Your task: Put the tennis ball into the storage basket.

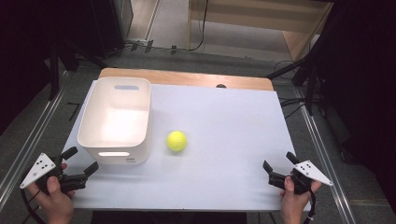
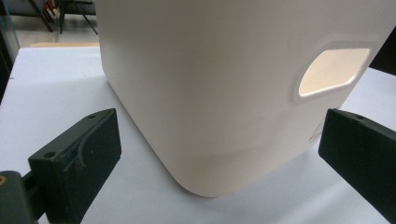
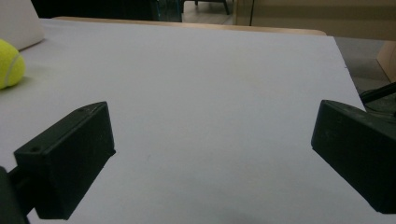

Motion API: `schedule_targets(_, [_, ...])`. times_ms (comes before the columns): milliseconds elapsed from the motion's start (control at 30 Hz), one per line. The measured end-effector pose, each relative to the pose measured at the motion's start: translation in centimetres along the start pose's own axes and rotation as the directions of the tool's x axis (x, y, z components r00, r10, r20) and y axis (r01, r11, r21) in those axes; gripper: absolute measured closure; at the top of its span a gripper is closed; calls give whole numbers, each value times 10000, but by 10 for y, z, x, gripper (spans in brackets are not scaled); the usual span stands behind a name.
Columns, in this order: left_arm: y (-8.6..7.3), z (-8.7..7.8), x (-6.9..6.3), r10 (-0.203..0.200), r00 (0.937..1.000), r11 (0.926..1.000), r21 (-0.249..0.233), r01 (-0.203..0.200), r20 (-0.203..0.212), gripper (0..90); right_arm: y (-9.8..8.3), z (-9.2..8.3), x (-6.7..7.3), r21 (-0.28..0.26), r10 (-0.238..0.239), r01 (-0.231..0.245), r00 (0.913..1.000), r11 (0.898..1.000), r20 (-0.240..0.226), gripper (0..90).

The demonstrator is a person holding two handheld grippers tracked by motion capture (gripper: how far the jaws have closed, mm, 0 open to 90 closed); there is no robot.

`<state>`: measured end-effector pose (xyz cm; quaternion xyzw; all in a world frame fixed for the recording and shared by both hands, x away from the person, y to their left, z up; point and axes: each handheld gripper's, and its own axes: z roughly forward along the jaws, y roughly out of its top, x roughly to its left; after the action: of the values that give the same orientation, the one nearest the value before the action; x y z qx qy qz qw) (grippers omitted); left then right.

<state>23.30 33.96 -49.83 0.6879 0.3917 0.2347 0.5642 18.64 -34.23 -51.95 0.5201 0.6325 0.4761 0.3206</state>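
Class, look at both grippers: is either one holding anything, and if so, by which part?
Nothing is held. The left gripper stands open beside the white plastic bin; the right gripper stands open over bare table, apart from the yellow tennis ball.

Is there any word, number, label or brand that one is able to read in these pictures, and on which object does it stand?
No text is readable.
White bin: a small label low on its front wall, with red print too blurred to read.
Yellow ball: no print visible.
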Motion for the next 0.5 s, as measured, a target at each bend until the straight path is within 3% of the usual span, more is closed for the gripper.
schedule_targets(267, [0, 0, 0, -35, 10000, 10000, -24, 35, -45, 0, 2, 2, 3, 219, -164, 166, 9998, 9996, -124, 0])
schedule_targets(500, [0, -1, 0, 11, 10000, 10000, -12, -11, -42, 0, 5, 0, 3, 273, -24, 32, 9995, 9996, -319, 0])
